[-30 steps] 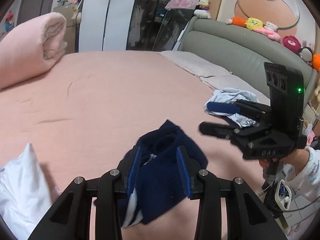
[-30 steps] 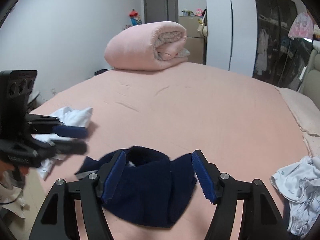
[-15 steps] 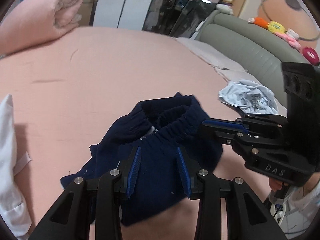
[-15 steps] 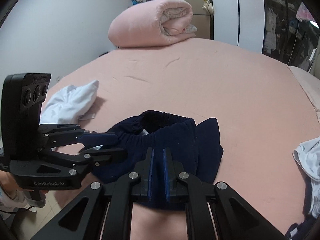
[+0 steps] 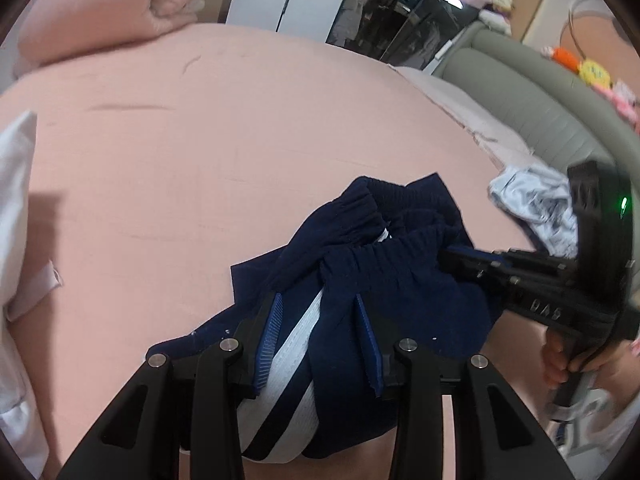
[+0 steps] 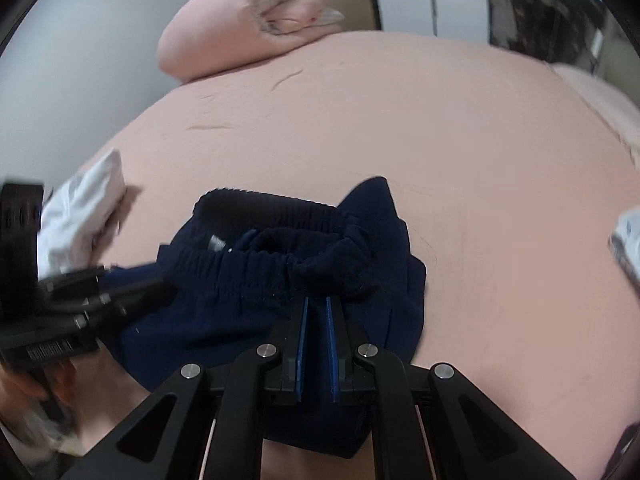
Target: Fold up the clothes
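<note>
Navy shorts (image 5: 404,280) are seen crumpled on the near part of the pink bed sheet (image 5: 208,152), waistband end pointed away from both cameras toward the far side of the bed, legs end toward the near edge; the long axis is taken as running near-to-far, though the bunching makes it rough. Elastic waistband (image 6: 272,260) is gathered and gaping open, a small label visible inside. A white side stripe (image 5: 296,336) is shown along the left part of the fabric. The left gripper (image 5: 318,320) is held partly apart over the stripe area, fabric lying between the pads; whether the pads press on it cannot be told. The right gripper (image 6: 316,320) is clenched tight, tips at the waistband's near edge; a pinch on cloth cannot be confirmed. A white garment (image 6: 80,216) is lying to the left, a pale printed garment (image 5: 532,204) to the right. A rolled pink duvet (image 6: 248,20) is set at the far end, a grey-green headboard (image 5: 520,104) and dark wardrobe (image 5: 384,20) beyond.
</note>
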A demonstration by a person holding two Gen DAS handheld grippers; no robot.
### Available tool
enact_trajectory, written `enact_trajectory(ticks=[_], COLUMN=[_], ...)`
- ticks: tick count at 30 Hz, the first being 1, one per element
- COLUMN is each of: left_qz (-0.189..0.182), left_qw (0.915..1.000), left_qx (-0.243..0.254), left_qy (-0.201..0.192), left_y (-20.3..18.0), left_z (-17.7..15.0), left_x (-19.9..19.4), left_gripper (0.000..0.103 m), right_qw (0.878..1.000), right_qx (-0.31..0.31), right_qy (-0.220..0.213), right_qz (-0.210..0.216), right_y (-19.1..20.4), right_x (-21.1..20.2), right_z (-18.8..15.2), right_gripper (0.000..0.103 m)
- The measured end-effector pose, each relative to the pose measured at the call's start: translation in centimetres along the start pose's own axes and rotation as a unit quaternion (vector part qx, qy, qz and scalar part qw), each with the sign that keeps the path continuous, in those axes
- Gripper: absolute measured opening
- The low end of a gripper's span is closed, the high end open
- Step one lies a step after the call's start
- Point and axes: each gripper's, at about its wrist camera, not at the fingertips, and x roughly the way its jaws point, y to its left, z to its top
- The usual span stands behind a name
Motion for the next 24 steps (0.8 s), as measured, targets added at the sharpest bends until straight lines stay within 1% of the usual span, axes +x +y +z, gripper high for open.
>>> enact_trajectory(ticks=[3,5,7,8,9,10,11,12,13,14,16,17,18,19,20,21,22,24], left_qz=[0.012,0.013,0.016,0.018,0.019,0.015,0.005,-0.007,-0.022,-0.034,-0.056,-0.078,-0.103,-0.126,-0.138,-0.148,-0.158,-0.169], left_qw=[0.9999,0.9999,0.9994,0.9991,0.999,0.9991,0.9993,0.9992,0.9987,0.998,0.9959,0.9933,0.9895,0.9851,0.9812,0.9772,0.973,0.9646], left_qx=[0.004,-0.009,-0.03,-0.036,-0.038,-0.037,-0.037,-0.039,-0.045,-0.052,-0.071,-0.085,-0.101,-0.117,-0.133,-0.149,-0.165,-0.2], left_qy=[0.003,0.004,0.009,0.011,0.013,0.009,0.004,-0.001,-0.006,-0.008,-0.009,-0.009,-0.011,-0.014,-0.021,-0.028,-0.034,-0.036], left_y=[-0.5,-0.5,-0.5,-0.7,-0.9,-1.3,-1.7,-2.1,-2.5,-2.6,-2.8,-2.7,-2.5,-2.2,-1.8,-1.4,-1.0,-0.4], left_z=[0.1,0.3,0.8,1.0,1.3,1.7,2.1,2.6,3.1,3.5,4.0,3.9,3.6,3.3,2.8,2.3,1.8,0.6], left_x=[0.3,0.1,-0.2,-0.4,-0.7,-1.3,-1.8,-2.3,-3.0,-3.4,-4.2,-4.6,-5.0,-5.6,-6.2,-6.7,-7.2,-7.7], left_gripper=[0.037,0.038,0.038,0.038,0.038,0.038,0.038,0.038,0.039,0.042,0.048,0.051,0.052,0.053,0.055,0.056,0.06,0.064], right_qw=[1.0,0.999,0.998,0.999,0.999,0.998,0.997,0.994,0.992,0.991,0.992,0.992,0.99,0.987,0.984,0.98,0.973,0.955], right_qx=[-0.014,-0.022,-0.019,-0.003,0.025,0.053,0.082,0.107,0.12,0.124,0.122,0.122,0.13,0.146,0.162,0.183,0.212,0.271], right_qy=[-0.003,-0.011,-0.018,-0.018,-0.013,-0.009,-0.004,0.003,0.011,0.012,-0.014,-0.029,-0.041,-0.049,-0.056,-0.065,-0.075,-0.072], right_qz=[-0.023,-0.043,-0.054,-0.047,-0.031,-0.014,0.003,0.019,0.032,0.037,0.035,0.031,0.033,0.035,0.038,0.044,0.058,0.095], right_y=[0.6,1.1,1.4,1.1,0.6,0.2,-0.2,-0.6,-0.6,-0.4,0.1,0.2,0.1,-0.2,-0.5,-0.8,-1.5,-3.0], right_x=[0.2,0.1,-0.1,-0.4,-0.7,-1.0,-1.3,-1.6,-1.9,-2.6,-4.8,-6.0,-7.1,-8.2,-9.2,-10.2,-11.1,-11.6], right_z=[-0.2,-0.5,-0.7,-0.6,-0.4,-0.2,0.1,0.4,0.8,1.1,1.4,1.3,1.0,0.5,0.0,-0.7,-1.7,-3.7], right_gripper=[0.007,0.007,0.008,0.009,0.011,0.02,0.032,0.04,0.058,0.069,0.073,0.075,0.077,0.082,0.084,0.085,0.085,0.085])
